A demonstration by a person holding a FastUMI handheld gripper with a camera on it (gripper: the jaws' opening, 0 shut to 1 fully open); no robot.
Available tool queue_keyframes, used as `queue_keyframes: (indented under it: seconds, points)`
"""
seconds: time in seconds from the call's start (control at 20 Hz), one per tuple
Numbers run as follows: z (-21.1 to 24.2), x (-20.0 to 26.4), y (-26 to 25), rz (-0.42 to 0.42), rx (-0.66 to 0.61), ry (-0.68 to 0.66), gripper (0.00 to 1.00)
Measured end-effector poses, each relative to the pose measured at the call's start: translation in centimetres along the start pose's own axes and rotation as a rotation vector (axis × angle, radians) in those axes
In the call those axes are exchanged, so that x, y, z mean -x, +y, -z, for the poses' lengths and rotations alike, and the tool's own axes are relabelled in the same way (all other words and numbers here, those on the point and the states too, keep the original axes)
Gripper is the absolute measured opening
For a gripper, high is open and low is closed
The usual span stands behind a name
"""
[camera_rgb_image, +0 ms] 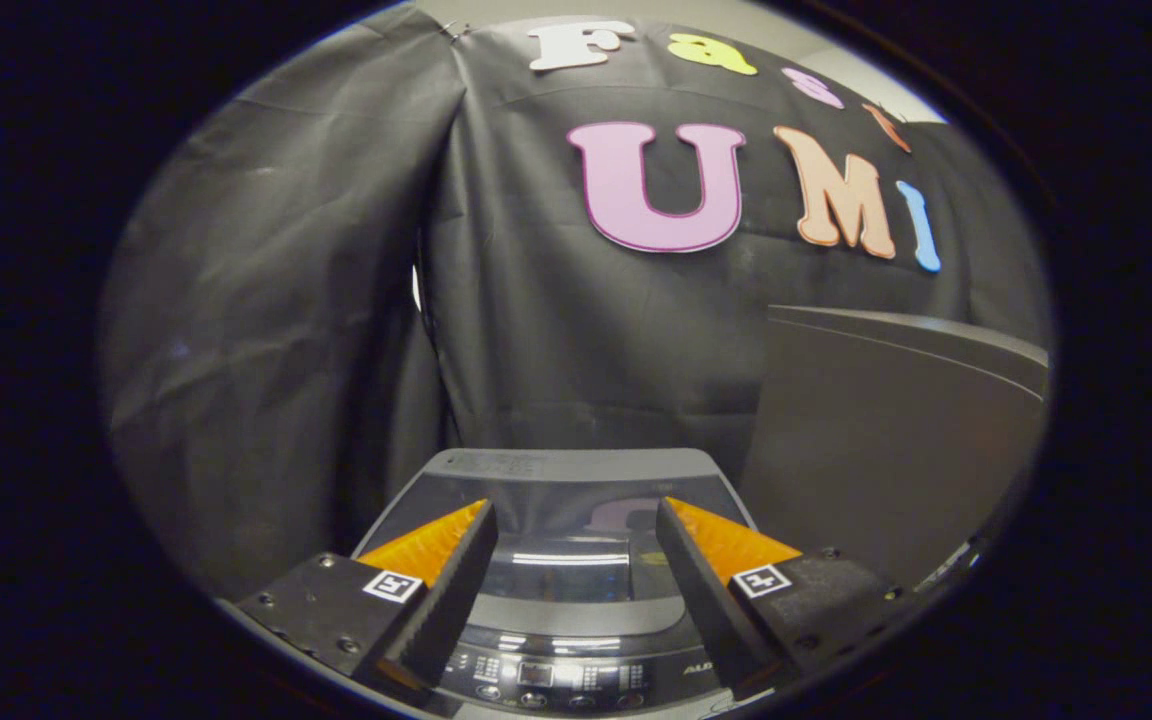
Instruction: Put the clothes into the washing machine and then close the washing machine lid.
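Nearest the lens, the claw (576,560) stands wide open and holds nothing; its two fingers (446,585), black with orange backs, each carry a small square marker. Between and below them lies the washer (576,630), seen from above. Its control panel (546,675), with rows of small buttons and a display, sits at 6 o'clock, just under the fingertips' bases. Beyond the panel the lid (561,500) lies flat and shut over the tub: a dark glossy pane in a grey frame, throwing back pale streaks of light. Whether any clothes are inside cannot be told through the glare. The lid's far edge runs at 12 o'clock from the fingers, close to the booth wall (586,350). At 2 o'clock, just beside the washer's right edge, a tall grey panel (886,440) rises with a curved top rim. At 10 o'clock the black cloth hangs in folds, leaving open room beside the washer's left edge.
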State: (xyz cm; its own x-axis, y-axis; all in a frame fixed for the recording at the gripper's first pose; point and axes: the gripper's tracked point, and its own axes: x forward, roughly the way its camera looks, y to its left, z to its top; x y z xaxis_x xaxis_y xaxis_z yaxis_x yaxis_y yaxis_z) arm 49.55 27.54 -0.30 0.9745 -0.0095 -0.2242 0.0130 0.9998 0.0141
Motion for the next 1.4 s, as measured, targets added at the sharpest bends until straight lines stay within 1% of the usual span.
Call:
queue_keyframes:
  seconds: [0.2, 0.45, 0.7, 0.95, 1.0, 1.15, 1.35, 1.4]
  points:
    - [-1.4, 2.5, -1.8, 0.011, 0.02, -0.046, 0.97]
    - [-2.2, 5.0, -3.2, -0.007, -0.014, -0.067, 0.97]
    - [-1.4, 7.3, -4.7, -0.028, -0.011, -0.05, 0.97]
    - [-0.6, 11.0, -6.0, -0.03, -0.021, -0.021, 0.96]
    - [-0.9, 11.8, -6.3, -0.03, -0.019, -0.028, 0.96]
    - [-2.0, 15.2, -8.3, 0.007, 0.008, -0.073, 0.96]
    - [-4.3, 20.1, -10.1, 0.019, 0.044, -0.179, 0.96]
    - [-4.7, 21.1, -10.5, 0.022, 0.033, -0.19, 0.96]
